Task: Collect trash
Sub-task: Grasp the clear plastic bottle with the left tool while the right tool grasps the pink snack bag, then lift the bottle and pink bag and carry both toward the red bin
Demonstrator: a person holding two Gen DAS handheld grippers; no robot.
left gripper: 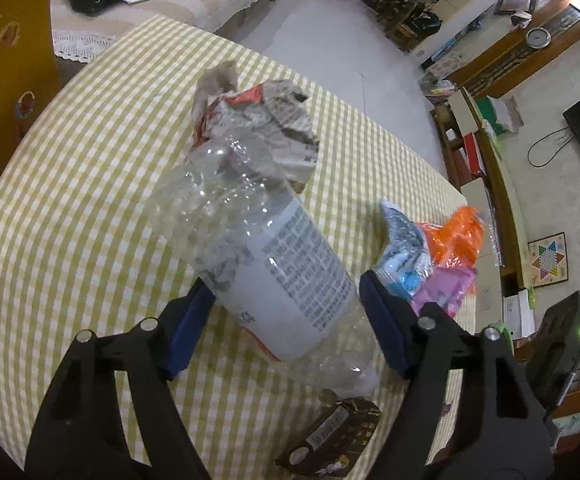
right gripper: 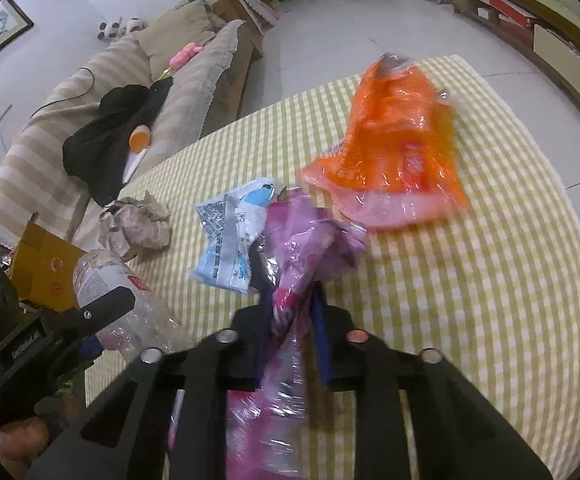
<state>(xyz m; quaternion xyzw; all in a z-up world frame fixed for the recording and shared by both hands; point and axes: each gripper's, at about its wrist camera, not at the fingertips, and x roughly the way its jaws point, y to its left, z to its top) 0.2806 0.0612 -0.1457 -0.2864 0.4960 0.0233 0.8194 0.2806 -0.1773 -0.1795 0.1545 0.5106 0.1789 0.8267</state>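
A crushed clear plastic bottle (left gripper: 285, 264) with a white label lies on the yellow checked tablecloth (left gripper: 69, 220). My left gripper (left gripper: 285, 284) straddles it, both blue pads against its sides. The right wrist view shows the same bottle (right gripper: 101, 276) under the left gripper's black finger. My right gripper (right gripper: 292, 296) is shut on a crinkled pink wrapper (right gripper: 302, 240), which bunches between the pads and runs back under the jaws. Loose on the cloth lie a ball of crumpled newspaper (left gripper: 249, 120), a blue-and-white wrapper (right gripper: 233, 232) and an orange wrapper (right gripper: 390, 152).
A small dark brown carton (left gripper: 330, 436) lies near the table's front edge, below the bottle. An open cardboard box (right gripper: 45, 268) stands left of the table. A striped sofa (right gripper: 89, 112) with dark clothing sits behind. Tiled floor lies past the far edge.
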